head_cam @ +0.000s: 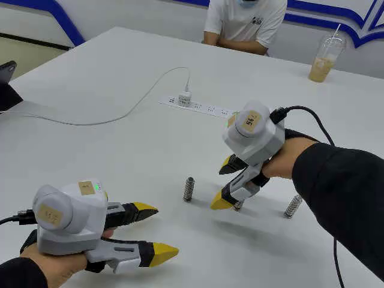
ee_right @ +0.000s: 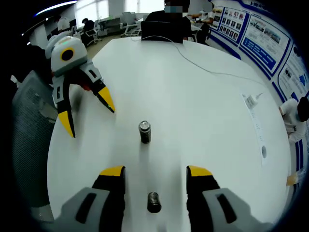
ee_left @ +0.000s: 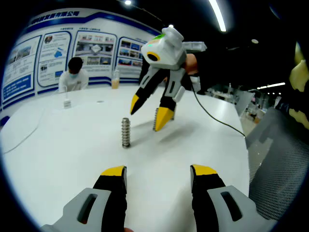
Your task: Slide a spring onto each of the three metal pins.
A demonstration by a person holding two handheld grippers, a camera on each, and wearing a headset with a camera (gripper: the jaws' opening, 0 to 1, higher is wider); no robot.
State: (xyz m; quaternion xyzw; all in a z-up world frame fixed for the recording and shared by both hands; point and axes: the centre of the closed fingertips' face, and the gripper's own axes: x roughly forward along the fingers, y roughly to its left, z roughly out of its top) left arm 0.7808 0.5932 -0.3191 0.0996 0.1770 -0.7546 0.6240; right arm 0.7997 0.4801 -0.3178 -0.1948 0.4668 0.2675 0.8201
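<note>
The left spring (head_cam: 189, 189), middle spring (head_cam: 239, 206) and right spring (head_cam: 293, 206) stand upright in a row on the white bench (head_cam: 120, 138). The right gripper (head_cam: 220, 186), jaws apart, straddles the middle spring. The left gripper (head_cam: 163, 231), jaws also apart, is near the bench's front edge with bare surface around it. Near the far edge, a plastic cup (head_cam: 324, 60) holds a tan drink.

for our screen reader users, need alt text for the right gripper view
The open right tongs frame an upright spring on a white table, with a second spring standing just ahead. The left tongs, also open, hang at upper left.
</note>
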